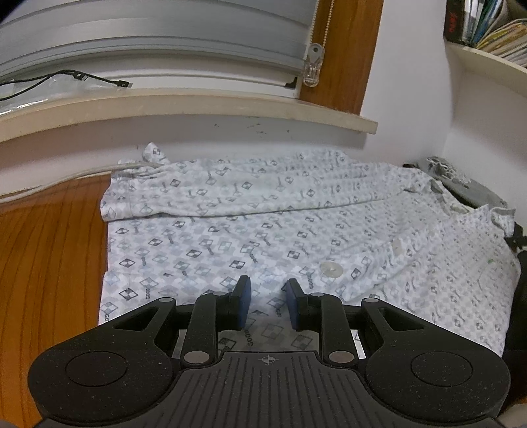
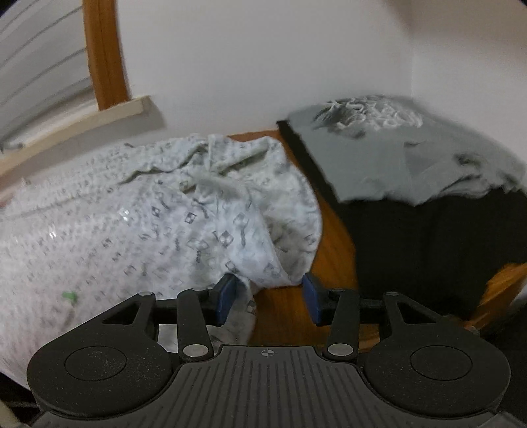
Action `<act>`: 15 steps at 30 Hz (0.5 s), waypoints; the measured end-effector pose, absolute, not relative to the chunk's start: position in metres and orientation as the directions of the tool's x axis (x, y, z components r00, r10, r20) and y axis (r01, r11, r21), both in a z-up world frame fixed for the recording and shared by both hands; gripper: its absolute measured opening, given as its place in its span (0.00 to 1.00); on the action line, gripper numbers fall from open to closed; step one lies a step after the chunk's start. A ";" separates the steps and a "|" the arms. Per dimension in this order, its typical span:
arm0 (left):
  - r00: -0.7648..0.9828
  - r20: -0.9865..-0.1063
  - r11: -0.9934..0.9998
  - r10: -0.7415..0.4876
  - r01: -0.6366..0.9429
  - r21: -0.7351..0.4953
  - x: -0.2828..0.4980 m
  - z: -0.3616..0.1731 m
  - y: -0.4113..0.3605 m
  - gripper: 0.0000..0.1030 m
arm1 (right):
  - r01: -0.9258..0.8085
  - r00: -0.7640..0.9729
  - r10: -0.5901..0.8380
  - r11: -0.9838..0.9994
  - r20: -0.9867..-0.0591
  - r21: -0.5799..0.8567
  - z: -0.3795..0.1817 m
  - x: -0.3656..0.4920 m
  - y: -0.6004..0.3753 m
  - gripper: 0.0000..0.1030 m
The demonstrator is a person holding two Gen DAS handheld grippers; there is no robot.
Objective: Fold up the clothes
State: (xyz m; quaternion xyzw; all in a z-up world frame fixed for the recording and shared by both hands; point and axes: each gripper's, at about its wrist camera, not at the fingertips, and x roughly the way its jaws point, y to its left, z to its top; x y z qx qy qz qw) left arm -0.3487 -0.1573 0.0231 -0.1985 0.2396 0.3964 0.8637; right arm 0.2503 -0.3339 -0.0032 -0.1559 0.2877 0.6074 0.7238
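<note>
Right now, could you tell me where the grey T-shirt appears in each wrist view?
Left wrist: the grey T-shirt is at the far right edge, mostly hidden behind the patterned shirt.
Right wrist: the grey T-shirt fills the upper right, lying on something black.
Shared landmark: the patterned shirt's crumpled collar end, next to it.

A white wall (image 1: 405,82) rises behind a wooden tabletop (image 1: 49,263), with a pale window sill (image 1: 197,105) jutting out above it. Over the sill hang grey blinds (image 1: 148,42) beside a brown wooden frame (image 1: 346,52), a bead cord with a clear plastic clip (image 1: 313,66) dangling at their edge and a black cable (image 1: 66,77) lying on the sill. At the upper right, a cream shelf (image 1: 487,62) holds a row of books (image 1: 487,23).
</note>
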 end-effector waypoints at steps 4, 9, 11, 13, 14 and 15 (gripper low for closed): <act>0.555 -0.576 0.605 0.600 -0.786 -0.126 -0.345 0.023 -0.159 0.25 | -0.980 0.077 0.793 0.171 -0.604 0.100 -0.004 0.244 -0.315 0.40; 0.539 -0.587 0.593 0.604 -0.796 -0.120 -0.343 0.024 -0.154 0.25 | -0.989 0.089 0.781 0.143 -0.619 0.038 -0.001 0.243 -0.278 0.17; 0.546 -0.587 0.586 0.598 -0.797 -0.144 -0.346 0.024 -0.151 0.25 | -0.991 0.112 0.776 0.135 -0.621 -0.010 0.000 0.240 -0.260 0.15; 0.553 -0.586 0.579 0.592 -0.798 -0.167 -0.349 0.024 -0.148 0.24 | -0.989 0.140 0.769 0.144 -0.623 -0.044 0.002 0.237 -0.238 0.14; 0.555 -0.586 0.578 0.591 -0.798 -0.173 -0.350 0.024 -0.148 0.24 | -0.988 0.149 0.767 0.147 -0.625 -0.054 0.002 0.235 -0.229 0.14; 0.557 -0.585 0.577 0.589 -0.797 -0.178 -0.351 0.024 -0.147 0.24 | -0.987 0.156 0.764 0.145 -0.626 -0.069 0.002 0.233 -0.220 0.13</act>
